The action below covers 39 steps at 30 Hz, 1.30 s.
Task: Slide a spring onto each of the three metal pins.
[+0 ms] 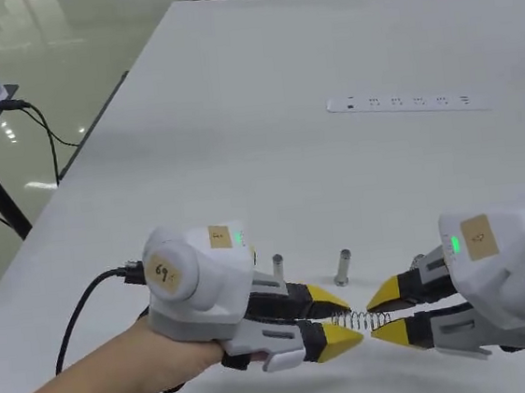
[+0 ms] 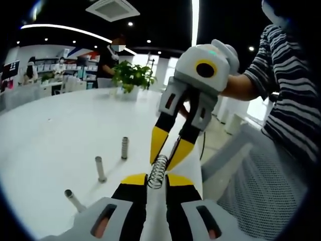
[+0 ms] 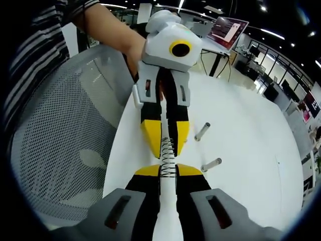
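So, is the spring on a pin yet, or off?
Off: both the left gripper and right gripper hold the spring above the table; pins bare.

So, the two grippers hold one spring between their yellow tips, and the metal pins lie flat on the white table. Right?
Not quite: the metal pins stand upright on the white table, as the head view shows. The left gripper and right gripper do hold one spring between their yellow tips.

Showed a thin silver coil spring, pinched at both ends and held level just above the white tabletop, near three short grey metal pins standing upright in a spaced row.
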### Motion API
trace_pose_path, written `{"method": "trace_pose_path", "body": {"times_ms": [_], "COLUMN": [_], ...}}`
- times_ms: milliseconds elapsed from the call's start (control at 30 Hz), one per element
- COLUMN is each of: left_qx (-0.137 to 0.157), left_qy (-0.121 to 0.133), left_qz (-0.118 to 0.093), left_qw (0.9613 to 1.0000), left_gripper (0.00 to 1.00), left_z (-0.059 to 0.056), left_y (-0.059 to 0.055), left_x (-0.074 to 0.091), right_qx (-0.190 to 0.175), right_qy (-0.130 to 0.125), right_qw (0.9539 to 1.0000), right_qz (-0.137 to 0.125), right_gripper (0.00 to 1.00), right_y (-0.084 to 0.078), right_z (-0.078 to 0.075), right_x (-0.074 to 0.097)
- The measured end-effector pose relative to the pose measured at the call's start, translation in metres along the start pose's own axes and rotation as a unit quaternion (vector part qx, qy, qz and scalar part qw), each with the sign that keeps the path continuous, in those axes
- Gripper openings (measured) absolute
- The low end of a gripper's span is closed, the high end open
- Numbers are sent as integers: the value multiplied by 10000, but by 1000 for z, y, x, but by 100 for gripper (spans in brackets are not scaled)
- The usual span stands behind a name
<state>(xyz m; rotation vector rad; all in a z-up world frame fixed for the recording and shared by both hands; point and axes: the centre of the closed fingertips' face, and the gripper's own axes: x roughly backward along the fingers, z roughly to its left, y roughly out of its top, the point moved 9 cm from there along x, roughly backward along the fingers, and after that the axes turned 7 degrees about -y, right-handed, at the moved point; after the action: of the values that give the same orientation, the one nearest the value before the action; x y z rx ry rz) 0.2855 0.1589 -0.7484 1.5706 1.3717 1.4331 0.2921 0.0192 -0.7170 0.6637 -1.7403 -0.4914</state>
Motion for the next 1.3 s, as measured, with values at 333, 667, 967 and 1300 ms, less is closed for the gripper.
{"method": "trace_pose_path", "body": {"times_ms": [333, 667, 967, 1300], "left_qx": [-151, -173, -142, -147], "left_qy": [-70, -128, -178, -209], "left_qz": [-13, -18, -24, -21], "left_qw": [9999, 9998, 9997, 9997], "left_gripper": [3, 3, 3, 3], "left_z": [-2, -2, -2, -4], "left_y": [1, 1, 2, 3], "left_x": [2, 4, 4, 6], "right_qx": [35, 61, 14, -29], "right_qy": [23, 38, 9, -7], "right_qw": [10000, 10000, 10000, 10000], "right_qz": [-24, -59, -92, -10], "right_gripper": [8, 8, 8, 8], "right_y": [1, 3, 2, -5], "right_z": [1, 1, 2, 3], "right_x": [1, 0, 1, 2]}}
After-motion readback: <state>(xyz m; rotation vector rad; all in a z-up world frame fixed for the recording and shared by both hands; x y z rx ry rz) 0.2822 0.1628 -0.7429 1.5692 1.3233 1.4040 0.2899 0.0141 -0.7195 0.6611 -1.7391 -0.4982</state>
